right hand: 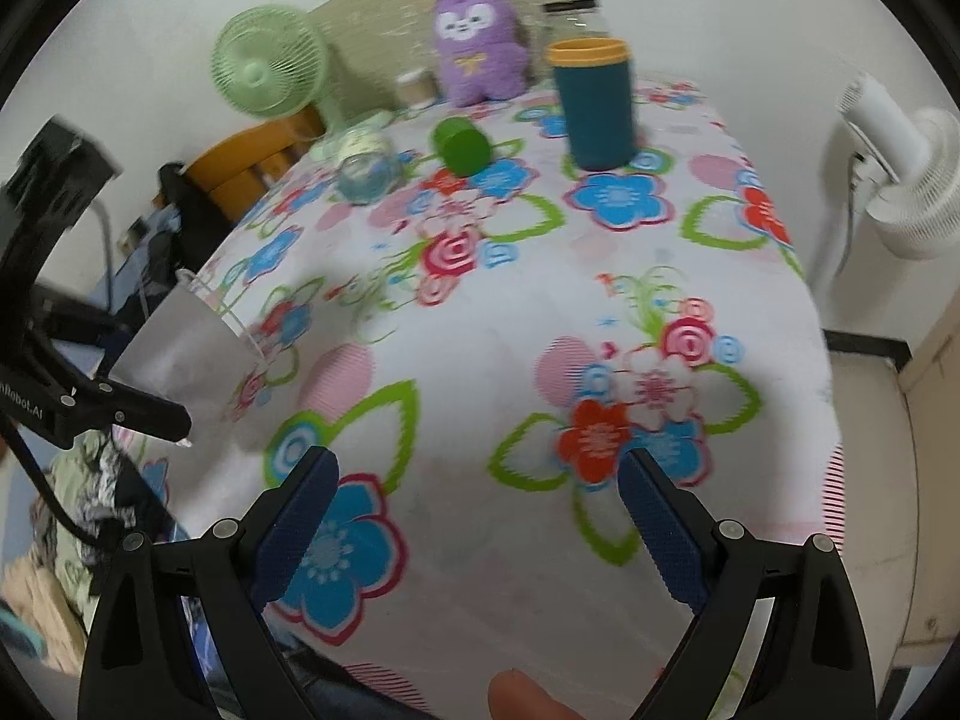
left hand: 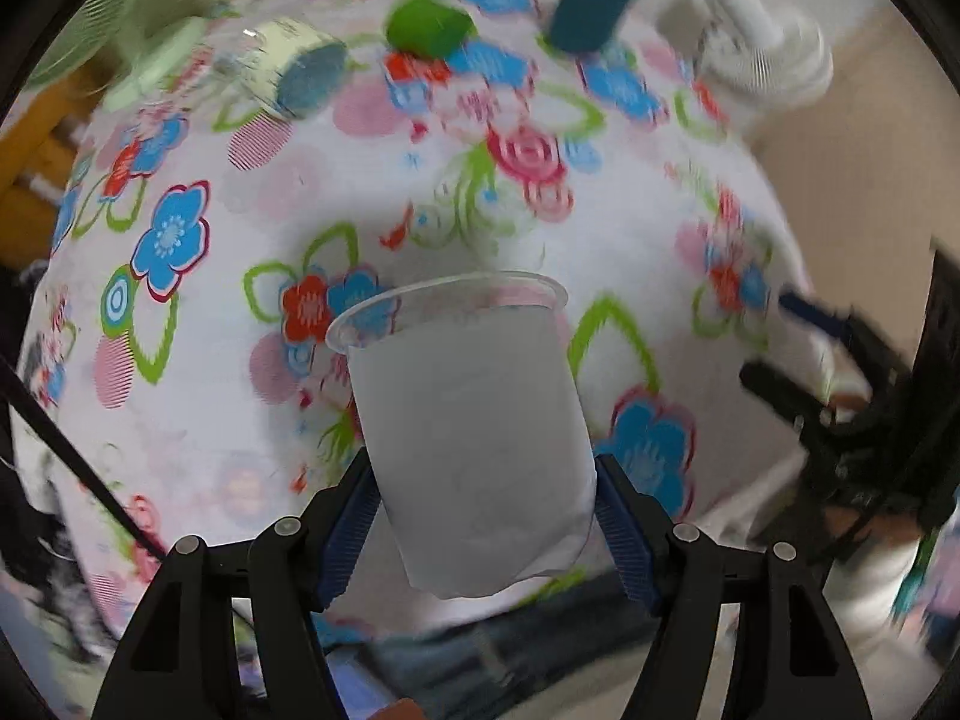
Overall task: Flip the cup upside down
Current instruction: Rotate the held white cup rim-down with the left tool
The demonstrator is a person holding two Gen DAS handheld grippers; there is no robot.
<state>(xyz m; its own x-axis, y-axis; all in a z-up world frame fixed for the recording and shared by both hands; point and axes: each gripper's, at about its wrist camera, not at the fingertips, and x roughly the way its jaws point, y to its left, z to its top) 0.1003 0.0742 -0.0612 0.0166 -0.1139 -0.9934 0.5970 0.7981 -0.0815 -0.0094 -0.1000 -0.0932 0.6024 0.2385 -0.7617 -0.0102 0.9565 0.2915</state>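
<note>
my left tool (left hand: 486, 516) pinches the frosted cup (left hand: 468, 420) near its base, lifted off the floral table (left hand: 240, 450), mouth tipped toward 12 o'clock. my right tool (right hand: 477, 516) hangs spread and empty. i judge the grasp done; inverting and setting down remain.

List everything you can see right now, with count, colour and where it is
cup: one, frosted clear, held above the near table edge, rim up
tablecloth: one, white with flowers, covering the table
tumbler: one, teal with yellow rim, far side, upright
green cup: one, far side, on its side
glass jar: one, clear, far left, on its side
plush toy: one, purple, far edge
green fan: one, far left
white fan: one, right of table
left gripper: black, blue pads, clamping the cup
right gripper: open, empty
</note>
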